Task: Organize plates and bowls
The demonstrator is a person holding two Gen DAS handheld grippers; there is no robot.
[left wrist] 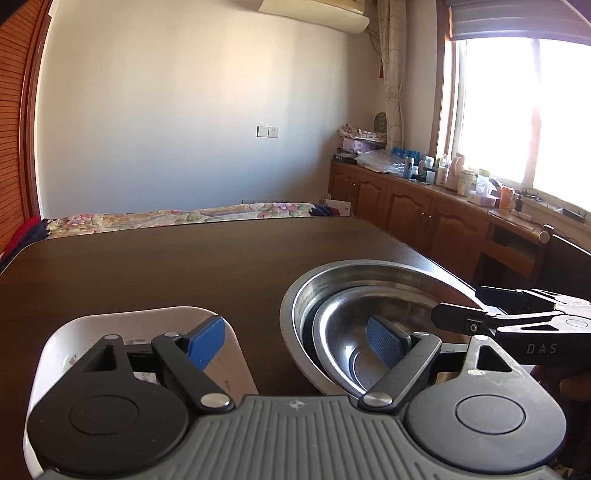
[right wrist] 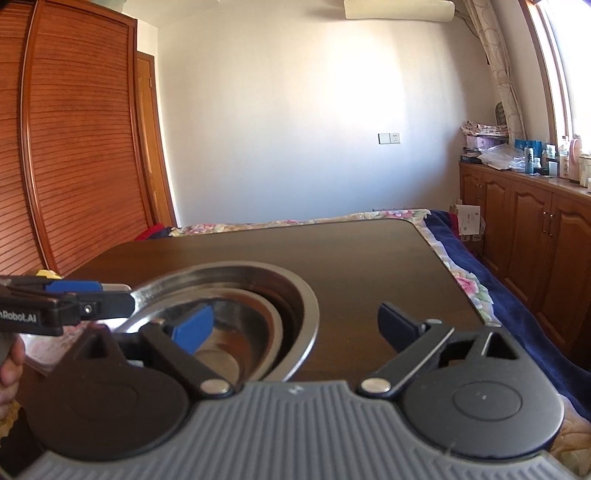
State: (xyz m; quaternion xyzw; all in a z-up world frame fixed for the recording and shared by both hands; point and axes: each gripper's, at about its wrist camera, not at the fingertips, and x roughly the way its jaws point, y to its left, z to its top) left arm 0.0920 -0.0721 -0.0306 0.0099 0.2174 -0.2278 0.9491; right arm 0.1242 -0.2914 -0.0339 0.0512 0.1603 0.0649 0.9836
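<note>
Two steel bowls sit nested on a dark wooden table [left wrist: 184, 266], the smaller bowl [left wrist: 343, 343] resting inside the larger bowl [left wrist: 332, 280], both mouth up. Beside them to the left lies a white rectangular plate [left wrist: 66, 343], flat on the tabletop, its long axis running roughly from the near edge away toward the far one; a faint printed pattern shows on its face.

Around the table the room is a bedroom: a floral bedspread [left wrist: 177, 216] shows just beyond the far edge, a louvred wooden wardrobe [right wrist: 74, 155] fills the left wall, a low run of wooden cabinets [left wrist: 417, 210] cluttered with bottles stands under a bright window [left wrist: 517, 110], and an air conditioner [left wrist: 317, 13] hangs high on the plain pale wall.

The left gripper [left wrist: 295, 339] hovers low with its jaws spread wide and nothing between them: one blue pad is over the plate's right part, the other over the smaller bowl's hollow, so the gap between them spans the strip of table separating plate and bowls. The right gripper [right wrist: 295, 325] is likewise spread apart and empty; its left pad hangs over the nested bowls, its right pad over bare table to their right. Each tool's tip shows at the edge of the other's view.
</note>
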